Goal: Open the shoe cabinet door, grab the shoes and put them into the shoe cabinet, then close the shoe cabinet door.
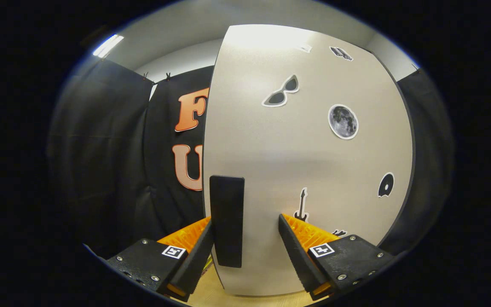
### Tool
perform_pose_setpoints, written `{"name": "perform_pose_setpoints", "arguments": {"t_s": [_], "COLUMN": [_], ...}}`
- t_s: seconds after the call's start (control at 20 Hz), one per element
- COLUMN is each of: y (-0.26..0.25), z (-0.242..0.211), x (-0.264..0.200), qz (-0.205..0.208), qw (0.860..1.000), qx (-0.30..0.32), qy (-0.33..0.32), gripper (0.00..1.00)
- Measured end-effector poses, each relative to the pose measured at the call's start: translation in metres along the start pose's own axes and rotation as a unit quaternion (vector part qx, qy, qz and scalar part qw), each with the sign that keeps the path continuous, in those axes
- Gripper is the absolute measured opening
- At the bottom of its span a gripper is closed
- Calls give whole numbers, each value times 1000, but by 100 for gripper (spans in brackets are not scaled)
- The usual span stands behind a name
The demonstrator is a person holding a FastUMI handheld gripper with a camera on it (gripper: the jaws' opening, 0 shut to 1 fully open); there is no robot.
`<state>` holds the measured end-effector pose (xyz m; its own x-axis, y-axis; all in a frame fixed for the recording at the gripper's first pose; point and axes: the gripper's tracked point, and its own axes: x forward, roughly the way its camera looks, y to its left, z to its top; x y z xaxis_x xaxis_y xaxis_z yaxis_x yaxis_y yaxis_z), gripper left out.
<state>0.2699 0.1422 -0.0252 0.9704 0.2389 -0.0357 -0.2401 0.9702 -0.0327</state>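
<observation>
Gripper view. Nearest: gripper (245, 238), level and pointed straight at the shoe cabinet door (305, 162), fingers spread apart, nothing clamped. Left finger (194, 256) at 7 o'clock, apparently touching the left flank of the black handle (227, 221); right finger (296, 251) at 5 o'clock, well clear of the handle's right flank. Handle upright, mounted by the door's left edge, standing between the fingers. Door pale, flat, directly ahead, running from 6 up to 12 o'clock. Stickers on it: sunglasses (281, 91) at 1 o'clock, moon (343, 121) at 2, guitar (301, 205) just above the right finger. Wooden floor (211, 296) at 6 o'clock.
</observation>
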Motion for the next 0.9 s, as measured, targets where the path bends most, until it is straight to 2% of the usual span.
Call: {"name": "perform_pose_setpoints", "arguments": {"t_s": [0.35, 0.5, 0.6, 0.9], "y": [-1, 2, 6, -5], "z": [-1, -3, -4, 7], "x": [0, -1, -8, -43], "qz": [-8, 2, 7, -11], "qw": [1000, 1000, 999, 1000], "qx": [8, 20, 35, 26], "qy": [-1, 4, 7, -2], "gripper": [91, 91, 91, 91]}}
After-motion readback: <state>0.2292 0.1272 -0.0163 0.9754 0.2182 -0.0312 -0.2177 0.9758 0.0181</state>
